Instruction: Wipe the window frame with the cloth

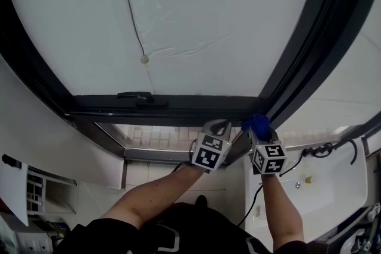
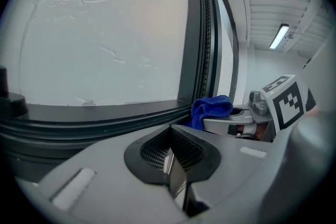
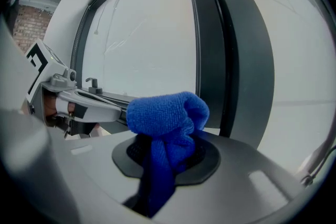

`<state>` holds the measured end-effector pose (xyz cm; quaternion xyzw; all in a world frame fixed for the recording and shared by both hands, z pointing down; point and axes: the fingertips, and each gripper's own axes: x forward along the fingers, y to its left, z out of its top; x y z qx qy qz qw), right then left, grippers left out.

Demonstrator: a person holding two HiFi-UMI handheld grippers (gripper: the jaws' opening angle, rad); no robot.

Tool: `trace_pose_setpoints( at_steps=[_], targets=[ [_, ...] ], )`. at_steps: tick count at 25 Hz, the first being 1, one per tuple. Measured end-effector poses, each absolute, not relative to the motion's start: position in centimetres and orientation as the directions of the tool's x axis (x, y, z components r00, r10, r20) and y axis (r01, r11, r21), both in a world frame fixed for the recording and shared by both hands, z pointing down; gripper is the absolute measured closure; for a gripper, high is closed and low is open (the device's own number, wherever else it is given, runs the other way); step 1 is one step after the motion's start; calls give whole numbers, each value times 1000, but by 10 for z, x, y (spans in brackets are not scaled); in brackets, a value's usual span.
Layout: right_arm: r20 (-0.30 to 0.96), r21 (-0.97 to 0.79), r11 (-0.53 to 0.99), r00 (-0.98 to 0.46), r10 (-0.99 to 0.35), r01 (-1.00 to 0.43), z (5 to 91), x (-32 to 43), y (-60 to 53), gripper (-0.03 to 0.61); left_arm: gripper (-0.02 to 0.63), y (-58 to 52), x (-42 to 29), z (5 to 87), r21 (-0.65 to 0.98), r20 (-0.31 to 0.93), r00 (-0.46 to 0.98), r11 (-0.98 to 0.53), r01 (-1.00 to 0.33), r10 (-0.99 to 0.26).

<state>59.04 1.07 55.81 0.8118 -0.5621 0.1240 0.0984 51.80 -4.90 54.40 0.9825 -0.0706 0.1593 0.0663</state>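
Blue cloth [image 3: 167, 113] in right gripper [image 3: 164, 159] beside window frame [image 3: 210, 50]; handle [image 1: 140, 97] leftward.

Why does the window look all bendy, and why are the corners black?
Head view: the wide lens bows the straight window frame into curves; left gripper view and right gripper view: the round lens leaves the corners black; right gripper view: the blue cloth, close to the lens, looks huge.

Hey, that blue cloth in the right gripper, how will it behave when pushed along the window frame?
Probably floppy: the blue cloth bunches and folds over in the right gripper. Likely light, and its fuzzy pile should drag, not slip, on the window frame.
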Motion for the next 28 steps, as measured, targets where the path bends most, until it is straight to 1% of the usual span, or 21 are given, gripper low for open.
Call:
trace_pose_setpoints(
  at_steps=[6,16,28],
  targets=[
    [323,-9,-304,285,-902,-953,559,576,0,488,624,-60,501,546,124,324,930,-967,-224,-174],
    [342,-19,-221,202,-918,-975,558,541,-27,488,624,-81,466,546,134,314,923,-952,-277,-224],
    [363,-33,-199,173,-916,-980,558,492,-66,488,624,-122,407,539,143,305,916,-939,-314,-260]
  ],
)
